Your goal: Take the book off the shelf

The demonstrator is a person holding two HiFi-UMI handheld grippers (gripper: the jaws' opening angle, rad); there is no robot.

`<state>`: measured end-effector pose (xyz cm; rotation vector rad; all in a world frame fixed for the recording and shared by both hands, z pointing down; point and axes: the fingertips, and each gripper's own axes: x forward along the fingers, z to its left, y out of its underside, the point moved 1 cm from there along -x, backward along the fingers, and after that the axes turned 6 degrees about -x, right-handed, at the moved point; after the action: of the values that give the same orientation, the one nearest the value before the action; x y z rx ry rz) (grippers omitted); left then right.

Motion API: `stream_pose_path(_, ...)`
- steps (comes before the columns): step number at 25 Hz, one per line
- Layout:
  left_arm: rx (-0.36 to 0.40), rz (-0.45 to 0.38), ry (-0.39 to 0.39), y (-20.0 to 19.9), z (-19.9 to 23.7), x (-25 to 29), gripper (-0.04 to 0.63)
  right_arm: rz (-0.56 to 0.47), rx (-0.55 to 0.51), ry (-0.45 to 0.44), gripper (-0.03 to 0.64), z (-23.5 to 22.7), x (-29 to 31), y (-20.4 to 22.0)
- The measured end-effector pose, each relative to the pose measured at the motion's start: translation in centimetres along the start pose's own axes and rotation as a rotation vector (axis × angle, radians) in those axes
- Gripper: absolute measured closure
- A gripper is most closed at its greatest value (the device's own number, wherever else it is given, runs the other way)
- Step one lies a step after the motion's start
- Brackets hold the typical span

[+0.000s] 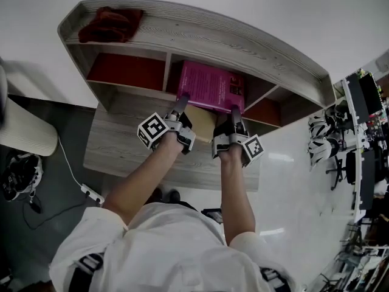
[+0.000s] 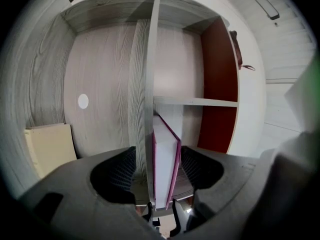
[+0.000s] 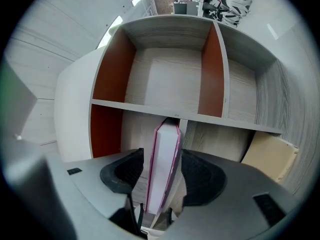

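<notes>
A magenta book [image 1: 209, 87] lies cover up in the middle compartment of the wooden shelf [image 1: 243, 47], with its near edge sticking out. My left gripper [image 1: 181, 101] is at the book's near left corner and my right gripper [image 1: 234, 111] at its near right edge. In the left gripper view the book [image 2: 166, 166] and the shelf board [image 2: 148, 134] under it both stand between the spread jaws of that gripper [image 2: 159, 156], with gaps at the pads. In the right gripper view the book [image 3: 162, 171] stands between the jaws of that gripper [image 3: 162, 159], with dark gaps beside it.
A red cloth [image 1: 112, 24] lies on top of the shelf at the left. A beige box [image 1: 203, 119] sits on the desk [image 1: 121, 145] under the book's near edge. A pale chair [image 1: 24, 132] and a power strip [image 1: 91, 193] are on the left.
</notes>
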<state>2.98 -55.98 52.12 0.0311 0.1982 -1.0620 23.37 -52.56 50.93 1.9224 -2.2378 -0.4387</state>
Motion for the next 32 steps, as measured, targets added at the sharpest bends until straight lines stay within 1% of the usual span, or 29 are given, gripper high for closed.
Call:
stream_pose_path(5, -0.030, -0.007, -0.007, -0.1, 0.1, 0.1, 0.322, 0.012, 0.004, 0.003, 0.408, 0.2, 0.2, 0.3)
stream_pose_path(8, -0.038, -0.009, -0.012, 0.0, -0.4, 0.1, 0.378, 0.014, 0.004, 0.011, 0.437, 0.1, 0.1, 0.3)
stream_pose_path(14, -0.032, -0.012, -0.021, 0.0, -0.6, -0.5, 0.394, 0.027, 0.002, 0.013, 0.442, -0.1, -0.6, 0.7)
stream_pose_path(15, -0.028, -0.011, -0.020, 0.0, -0.8, -0.5, 0.427, 0.028, 0.001, 0.013, 0.443, 0.0, -0.6, 0.7)
stream_pose_path(18, -0.026, -0.004, -0.022, 0.1, -1.2, -0.4, 0.431, 0.031, 0.002, 0.013, 0.445, 0.3, -0.6, 0.6)
stream_pose_path(21, -0.028, 0.001, -0.022, 0.4, -1.3, -1.1, 0.431, 0.034, 0.003, -0.007, 0.446, 0.3, -1.1, 0.7)
stream_pose_path(26, -0.042, 0.013, -0.020, 0.6, -1.5, -2.3, 0.433, 0.040, 0.010, 0.004, 0.448, 0.6, -2.3, 1.3)
stream_pose_path(32, -0.054, 0.023, -0.012, 0.9, -2.1, -4.8, 0.434, 0.041, -0.021, 0.000, 0.449, 2.0, -4.5, 2.3)
